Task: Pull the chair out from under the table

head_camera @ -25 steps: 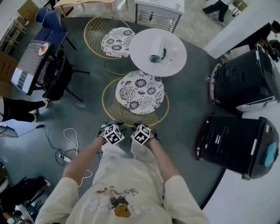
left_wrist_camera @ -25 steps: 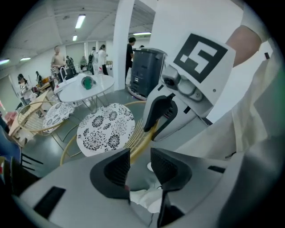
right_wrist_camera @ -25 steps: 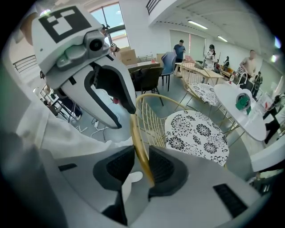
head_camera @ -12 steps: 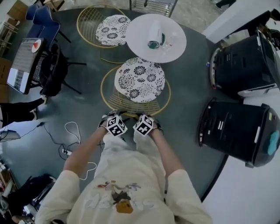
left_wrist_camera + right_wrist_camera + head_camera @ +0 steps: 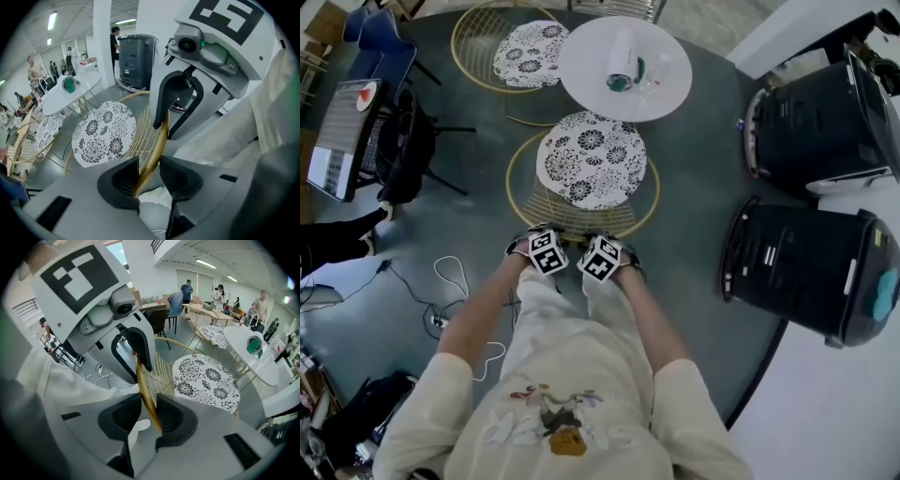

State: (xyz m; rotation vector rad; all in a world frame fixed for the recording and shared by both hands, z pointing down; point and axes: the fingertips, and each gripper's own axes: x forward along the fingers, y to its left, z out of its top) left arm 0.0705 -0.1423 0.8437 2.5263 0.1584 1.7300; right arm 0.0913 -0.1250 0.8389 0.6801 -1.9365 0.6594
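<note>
The chair (image 5: 581, 214), gold wire with a black-and-white flowered cushion (image 5: 591, 161), stands directly ahead of both hand-held grippers, with its curved back rim (image 5: 157, 140) nearest them. The far edge of its seat just meets the near edge of the round white surface (image 5: 661, 98) beyond.

The right hand-held gripper (image 5: 149, 416) is clamped on that rim, and the gold bar fills the narrow gap between its pads. Close beside it on the same rim, the left hand-held gripper (image 5: 149, 171) has the bar between its jaws. These have just been closing, but they stand a little wider than the bar, which lies against one pad with slack at the other. Both point steeply down, and their marker cubes sit side by side in the head view.

A green-and-white object (image 5: 621, 80) rests on the surface. A second matching chair (image 5: 520, 52) stands beyond and left of the left hand-held gripper. Two large black bins (image 5: 806, 272) stand well right of the right hand-held gripper, and a white cable (image 5: 450, 291) loops on the floor to the left.
</note>
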